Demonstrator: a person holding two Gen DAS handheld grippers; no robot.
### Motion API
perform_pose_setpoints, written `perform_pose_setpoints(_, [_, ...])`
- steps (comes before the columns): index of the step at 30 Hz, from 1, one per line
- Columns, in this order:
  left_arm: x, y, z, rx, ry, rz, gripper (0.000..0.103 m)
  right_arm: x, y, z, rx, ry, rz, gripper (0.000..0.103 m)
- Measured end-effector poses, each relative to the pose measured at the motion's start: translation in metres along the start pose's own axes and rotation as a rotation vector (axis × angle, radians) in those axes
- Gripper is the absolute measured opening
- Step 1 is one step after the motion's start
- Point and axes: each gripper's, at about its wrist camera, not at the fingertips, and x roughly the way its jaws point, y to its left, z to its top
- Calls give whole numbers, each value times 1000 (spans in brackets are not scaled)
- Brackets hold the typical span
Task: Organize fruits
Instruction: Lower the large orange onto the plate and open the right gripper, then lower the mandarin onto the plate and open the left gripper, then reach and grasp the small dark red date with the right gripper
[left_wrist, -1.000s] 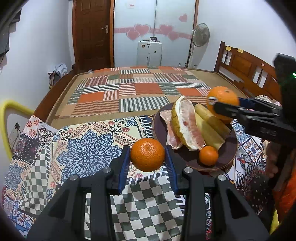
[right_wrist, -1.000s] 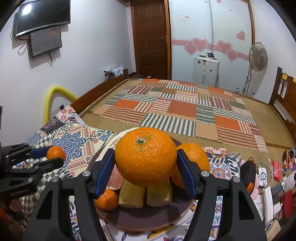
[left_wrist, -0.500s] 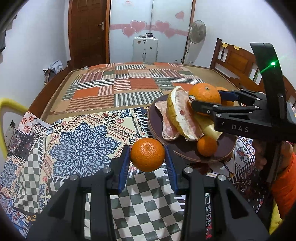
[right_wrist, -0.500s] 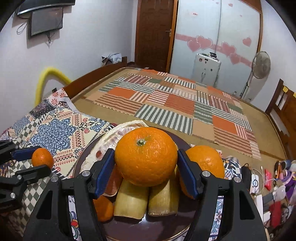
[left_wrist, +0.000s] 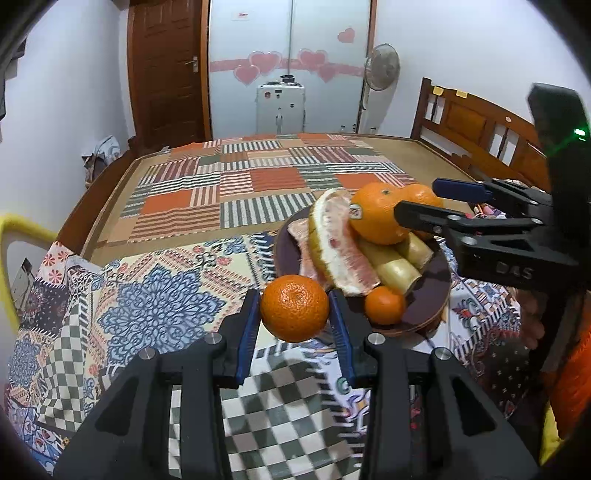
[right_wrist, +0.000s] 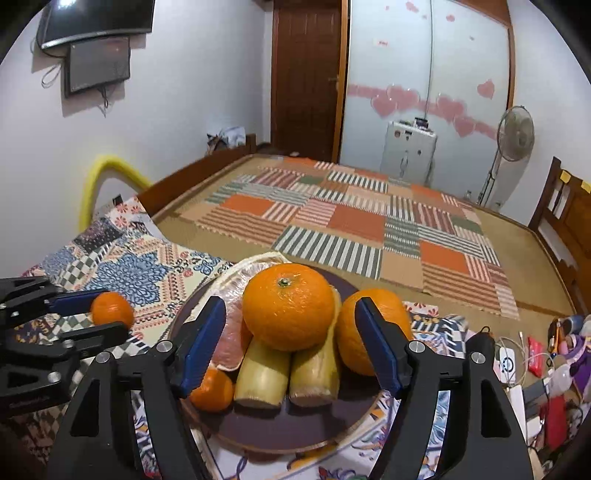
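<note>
The left gripper (left_wrist: 294, 314) clamps a small tangerine (left_wrist: 294, 312) between its blue pads, held above the patterned cloth (left_wrist: 147, 295) just beside the brown plate (right_wrist: 280, 432). The right gripper (right_wrist: 291, 332) has just been opening — its jaws now stand clear of the big orange (right_wrist: 289, 312), which rests on two pale stalks (right_wrist: 288, 373) on the plate, next to a pomelo wedge (left_wrist: 340, 243), a second orange (right_wrist: 384, 306) and another tangerine (right_wrist: 212, 389).

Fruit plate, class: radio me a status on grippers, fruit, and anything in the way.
Left gripper shut on mandarin, short of plate. Right gripper just opened; big orange between pads, resting on the stalks. Nothing in the way.
</note>
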Motion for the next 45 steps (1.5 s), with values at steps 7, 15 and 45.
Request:
perform_pose_setpoints(7, [11,-24,11,30,4,-29,37,-22,-22,-23,63,-62,-41,70])
perform_pose_setpoints(15, [41,-46,18,59,41,-48,37,-18,-45,-56,117,-6,-75,70])
perform_pose_setpoints(45, [14,-24,-20,57,62,-35,56,-13,-13,-85,66,108,48,70])
